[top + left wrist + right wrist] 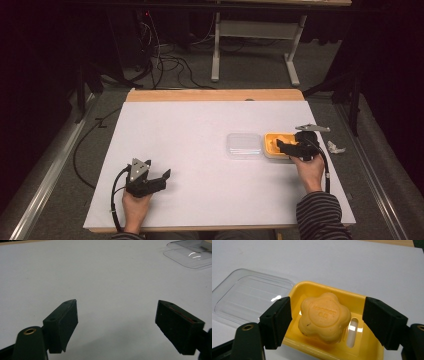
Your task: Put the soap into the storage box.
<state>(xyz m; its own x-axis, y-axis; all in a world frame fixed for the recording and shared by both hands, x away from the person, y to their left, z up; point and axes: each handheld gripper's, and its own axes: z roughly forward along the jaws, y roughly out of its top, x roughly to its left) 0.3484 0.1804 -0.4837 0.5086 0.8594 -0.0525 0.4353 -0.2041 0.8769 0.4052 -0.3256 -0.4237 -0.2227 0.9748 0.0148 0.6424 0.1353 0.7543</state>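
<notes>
A: Soap (324,316), a yellow-orange bar shaped like a flower, lies inside a yellow soap dish (317,288) on the right part of the white table (200,130).

B: What is the right gripper (327,322) doing?

A: Its jaws are spread wide, one on each side of the soap, touching neither the bar nor holding anything. In the high view the right gripper (295,147) sits over the dish.

B: And beside the dish?

A: A clear plastic lid (243,145) lies flat just to the dish's left.

B: The left gripper?

A: The left gripper (116,325) is wide open too, holding nothing, above bare table near the front left edge, well apart from the dish.
</notes>
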